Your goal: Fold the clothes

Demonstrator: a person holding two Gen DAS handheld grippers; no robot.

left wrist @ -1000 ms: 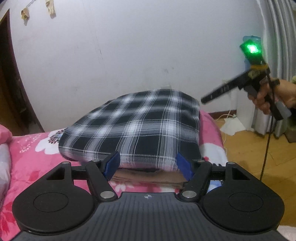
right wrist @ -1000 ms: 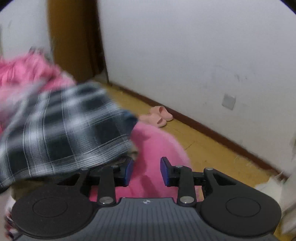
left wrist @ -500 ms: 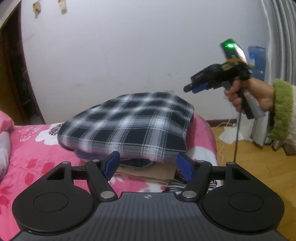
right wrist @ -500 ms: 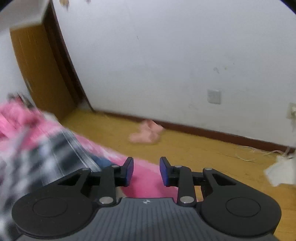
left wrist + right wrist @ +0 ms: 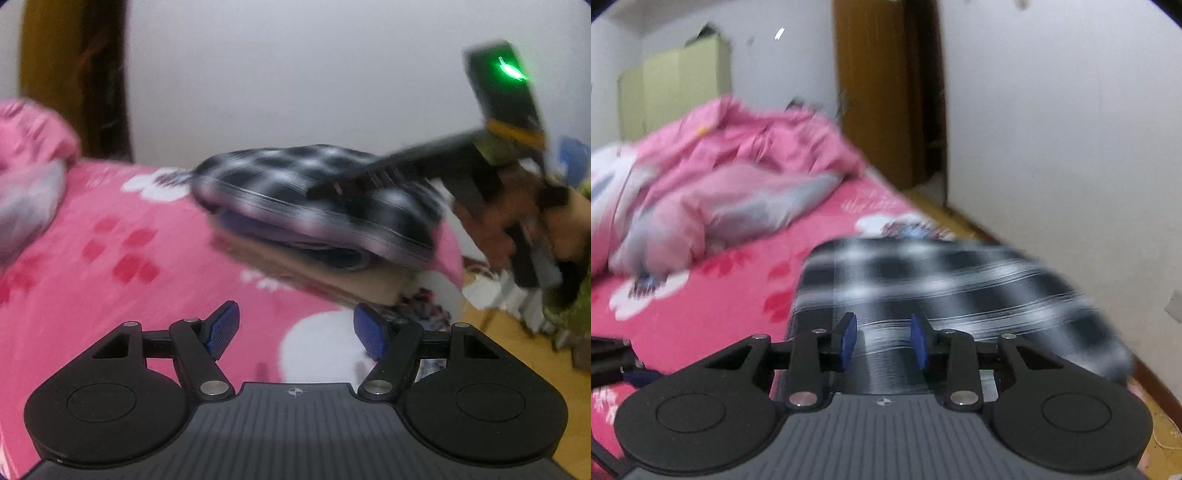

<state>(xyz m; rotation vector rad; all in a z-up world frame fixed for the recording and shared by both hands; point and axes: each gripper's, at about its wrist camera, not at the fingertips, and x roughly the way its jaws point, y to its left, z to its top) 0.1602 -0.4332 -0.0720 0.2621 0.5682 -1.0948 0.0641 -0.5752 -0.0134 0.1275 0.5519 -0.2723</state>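
Note:
A folded black-and-white plaid garment (image 5: 295, 192) (image 5: 960, 280) tops a small stack on the pink flowered bed (image 5: 147, 258) (image 5: 720, 295). Under it lie a bluish piece (image 5: 295, 243) and a tan piece (image 5: 332, 280). My left gripper (image 5: 295, 328) stands open over the bare sheet, short of the stack, with nothing between its pads. My right gripper (image 5: 882, 341) hovers over the near edge of the plaid garment. Its jaws are opening and no cloth is between them. In the left wrist view, blurred, the right gripper (image 5: 332, 186) reaches over the stack from the right, held by a hand (image 5: 517, 221).
A heap of pink and grey bedding or clothes (image 5: 720, 177) (image 5: 29, 166) lies at the head of the bed. A brown wooden door (image 5: 882, 92) stands behind it by the white wall. Wooden floor (image 5: 517, 350) runs along the bed's right side.
The right gripper swung from facing the floor and wall back over the plaid garment. The left gripper drew back from the stack and rolled, so the stack now sits farther away.

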